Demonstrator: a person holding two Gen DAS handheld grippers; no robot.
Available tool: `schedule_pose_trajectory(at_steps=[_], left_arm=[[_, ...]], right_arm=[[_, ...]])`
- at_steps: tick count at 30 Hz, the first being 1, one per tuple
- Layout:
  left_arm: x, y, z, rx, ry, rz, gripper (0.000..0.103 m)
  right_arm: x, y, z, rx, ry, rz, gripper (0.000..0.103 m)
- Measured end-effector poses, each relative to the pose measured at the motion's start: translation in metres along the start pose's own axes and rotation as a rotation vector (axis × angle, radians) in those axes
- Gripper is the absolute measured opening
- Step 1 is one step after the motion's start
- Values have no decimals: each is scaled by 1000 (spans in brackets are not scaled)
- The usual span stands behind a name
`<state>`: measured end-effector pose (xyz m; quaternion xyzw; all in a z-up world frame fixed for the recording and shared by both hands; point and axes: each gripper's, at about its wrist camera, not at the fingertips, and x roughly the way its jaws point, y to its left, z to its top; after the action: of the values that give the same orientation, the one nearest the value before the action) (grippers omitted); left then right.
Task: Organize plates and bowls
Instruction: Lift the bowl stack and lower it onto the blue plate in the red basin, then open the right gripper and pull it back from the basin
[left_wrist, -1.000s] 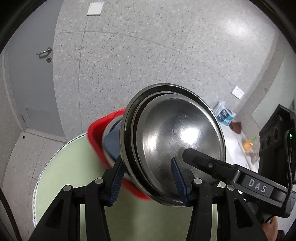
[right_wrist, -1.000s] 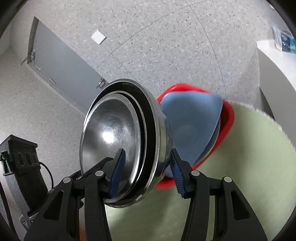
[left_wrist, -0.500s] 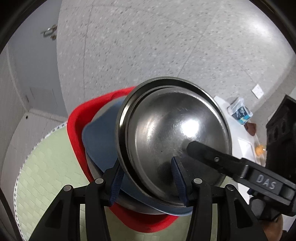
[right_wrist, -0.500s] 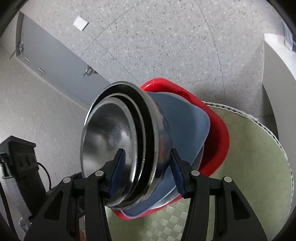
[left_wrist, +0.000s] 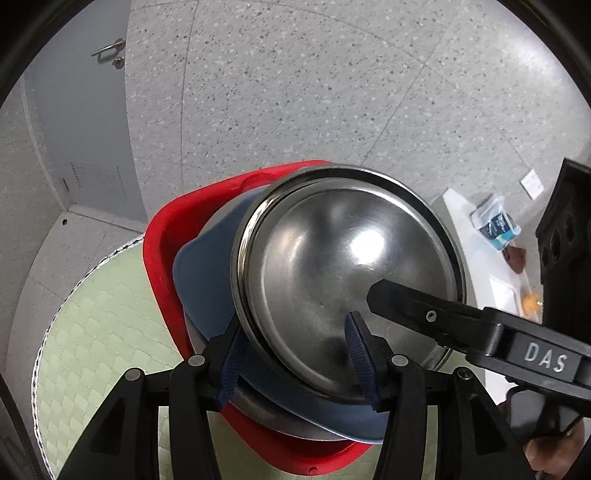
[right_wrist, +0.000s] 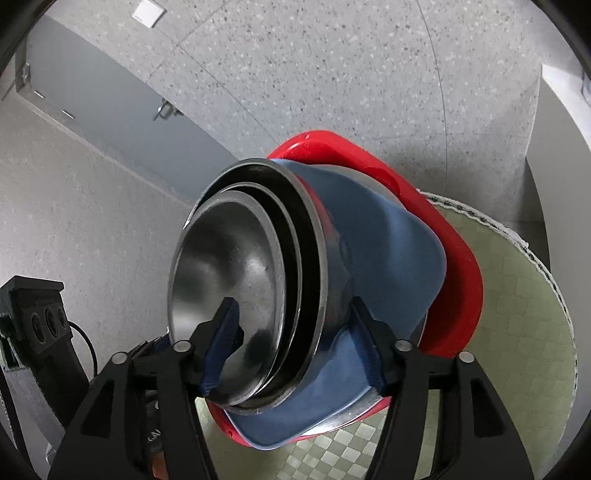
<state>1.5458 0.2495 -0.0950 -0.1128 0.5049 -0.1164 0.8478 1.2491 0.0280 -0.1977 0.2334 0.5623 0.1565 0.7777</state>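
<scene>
Now both sets of jaws are opening around the nested steel bowls, resting on the blue plate in the red tray, so the left gripper and right gripper should spread fully before backing away evenly

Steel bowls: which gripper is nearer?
Neither clearly. The left gripper and right gripper each straddle the steel bowls' rim from different sides, one finger inside, one outside, jaws opening.
</scene>
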Motion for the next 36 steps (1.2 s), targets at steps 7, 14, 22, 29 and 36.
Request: schedule_pose_trajectory(at_steps=[7,14,22,29,36], left_arm=[[-1,-4,-1,-3,7,22,58],[-21,-20,-12,30,-54,61,81],[-67,-34,-52,39,-140,103,90],[-149,-60,-125,103,-315,175,99],[-235,-81,-231,179,-458,218,102]], right_arm=[[-2,4,2,15,12,-12,70],[-17,7,0,-12,-31,-39,88],[-48,9,-16,-29,-110,-32,88],[-103,25,-66,-84,-234,-24,88],[-165,54,-143,-154,-350,-43,89]])
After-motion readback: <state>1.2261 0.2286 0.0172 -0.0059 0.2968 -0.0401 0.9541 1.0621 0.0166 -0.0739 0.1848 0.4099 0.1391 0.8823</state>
